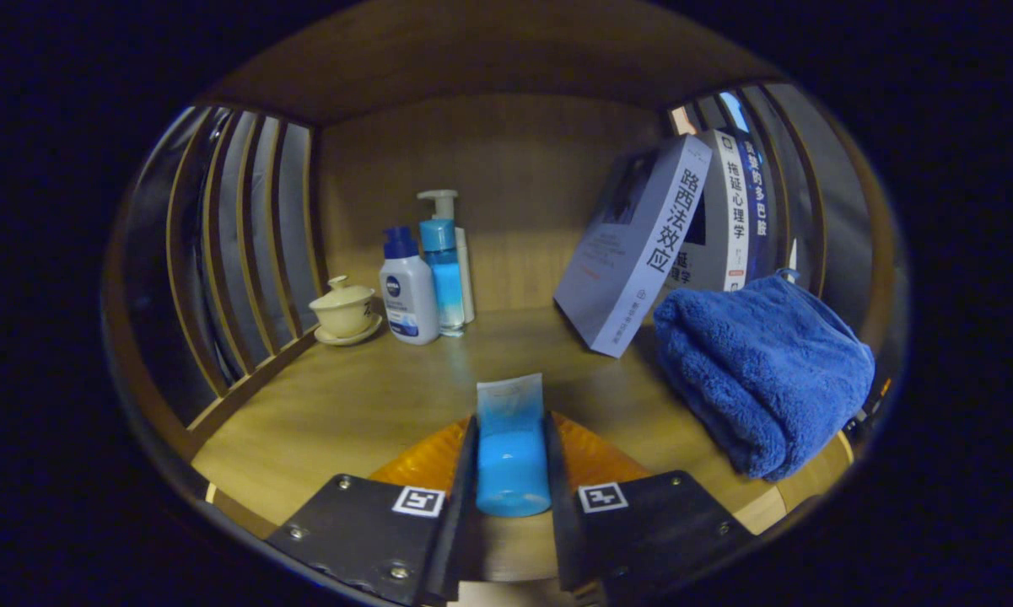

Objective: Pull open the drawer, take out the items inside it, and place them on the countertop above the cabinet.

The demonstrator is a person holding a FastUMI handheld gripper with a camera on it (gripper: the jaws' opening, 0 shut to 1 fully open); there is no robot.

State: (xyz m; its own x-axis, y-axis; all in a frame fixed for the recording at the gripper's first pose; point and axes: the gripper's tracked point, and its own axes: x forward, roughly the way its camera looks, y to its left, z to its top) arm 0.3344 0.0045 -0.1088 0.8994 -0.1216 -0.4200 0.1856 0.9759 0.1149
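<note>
We see the blue squeeze tube with a pale flat crimped end (510,447) held between the two fingers of the gripper (510,472), which press on it from either side, so the jaws are narrow and clamped on the tube, crimp pointing away from us toward twelve o'clock. The tube hovers low over the light wooden countertop (354,396), and we judge it is being brought in to be set down here, as an item lifted from the drawer. Under the fingers, spreading out at ten and two o'clock of the tube, lies an orange ribbed piece (426,459) whose nature we cannot tell. Farther out at ten o'clock, against the wooden back panel, stand a white bottle with a dark blue cap (408,291) and, touching it, a clear blue pump bottle (444,270), with a cream lidded teacup on a saucer (344,310) just beside them near the slatted side wall. At two o'clock a grey paperback book (637,244) leans against other upright books (738,211), and at three o'clock a folded blue plush towel (763,371) rests near the counter's front edge. The bare wood just ahead of the tube looks to us the likeliest landing spot, since the edges are taken.
</note>
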